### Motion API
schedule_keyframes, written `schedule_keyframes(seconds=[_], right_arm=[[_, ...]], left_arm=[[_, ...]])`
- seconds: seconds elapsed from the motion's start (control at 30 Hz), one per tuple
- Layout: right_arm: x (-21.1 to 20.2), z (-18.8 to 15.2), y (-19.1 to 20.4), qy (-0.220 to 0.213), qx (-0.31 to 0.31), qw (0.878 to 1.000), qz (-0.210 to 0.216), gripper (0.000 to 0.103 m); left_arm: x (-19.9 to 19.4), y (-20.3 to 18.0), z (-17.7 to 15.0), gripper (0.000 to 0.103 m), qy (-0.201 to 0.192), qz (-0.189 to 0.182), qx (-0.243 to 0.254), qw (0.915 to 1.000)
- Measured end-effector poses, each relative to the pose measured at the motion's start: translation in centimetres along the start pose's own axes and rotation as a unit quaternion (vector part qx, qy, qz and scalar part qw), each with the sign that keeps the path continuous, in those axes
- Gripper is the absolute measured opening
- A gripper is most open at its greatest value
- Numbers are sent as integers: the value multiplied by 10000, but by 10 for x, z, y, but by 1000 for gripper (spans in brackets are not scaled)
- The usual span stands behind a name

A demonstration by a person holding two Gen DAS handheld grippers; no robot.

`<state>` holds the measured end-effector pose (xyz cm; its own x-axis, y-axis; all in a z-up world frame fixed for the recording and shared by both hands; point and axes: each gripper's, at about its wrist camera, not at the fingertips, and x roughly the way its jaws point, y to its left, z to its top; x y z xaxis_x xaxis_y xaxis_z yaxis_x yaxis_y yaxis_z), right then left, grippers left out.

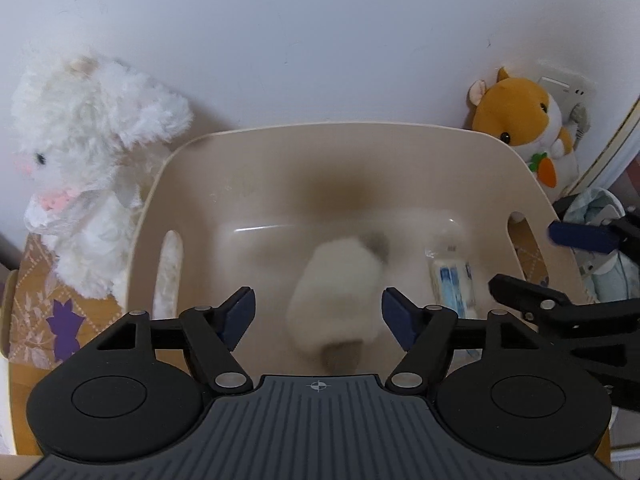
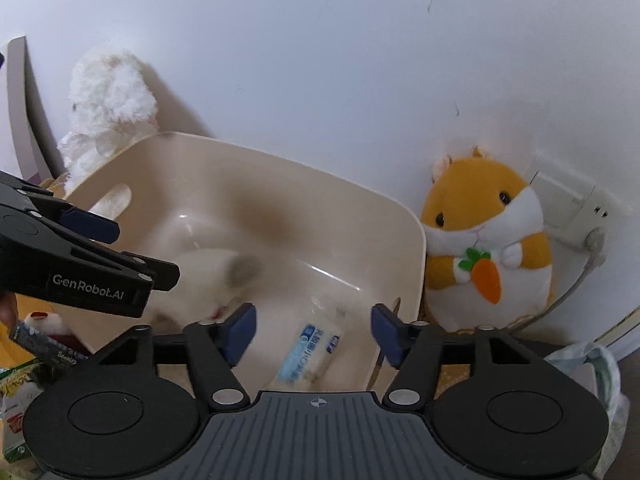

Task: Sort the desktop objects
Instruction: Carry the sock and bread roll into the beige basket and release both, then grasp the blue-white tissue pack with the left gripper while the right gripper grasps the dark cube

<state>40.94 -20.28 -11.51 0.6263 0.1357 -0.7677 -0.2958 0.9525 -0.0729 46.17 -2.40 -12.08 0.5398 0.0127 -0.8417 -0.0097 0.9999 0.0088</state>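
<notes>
A beige plastic basket (image 1: 400, 152) (image 2: 360, 200) stands against the wall. Inside it a blurred white plush toy (image 1: 340, 296) (image 2: 208, 276) with a grey patch lies or falls, beside a clear packet with blue print (image 1: 452, 280) (image 2: 312, 352). My left gripper (image 1: 318, 314) is open and empty above the basket, its jaws either side of the plush. It also shows in the right wrist view (image 2: 132, 248). My right gripper (image 2: 314, 332) is open and empty over the packet at the basket's near right corner. It also shows in the left wrist view (image 1: 536, 264).
A white fluffy rabbit toy (image 1: 84, 168) (image 2: 108, 104) stands left of the basket. An orange hamster plush with a carrot (image 1: 524, 120) (image 2: 488, 244) sits at the right by a wall socket (image 2: 572, 208). Small packages (image 2: 24, 364) lie at the lower left. Crumpled bags (image 1: 600, 216) lie far right.
</notes>
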Motion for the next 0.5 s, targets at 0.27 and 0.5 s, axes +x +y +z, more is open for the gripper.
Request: schedule_keyframes(seconds=[0.27, 0.5], right_arm=[[-48, -16, -5, -493, 151, 9987, 56, 100], [-80, -44, -7, -646, 21, 9979, 67, 103]], left_arm=[[-46, 23, -19, 74, -273, -48, 72, 9996], [-73, 59, -56, 76, -163, 135, 10, 9998]])
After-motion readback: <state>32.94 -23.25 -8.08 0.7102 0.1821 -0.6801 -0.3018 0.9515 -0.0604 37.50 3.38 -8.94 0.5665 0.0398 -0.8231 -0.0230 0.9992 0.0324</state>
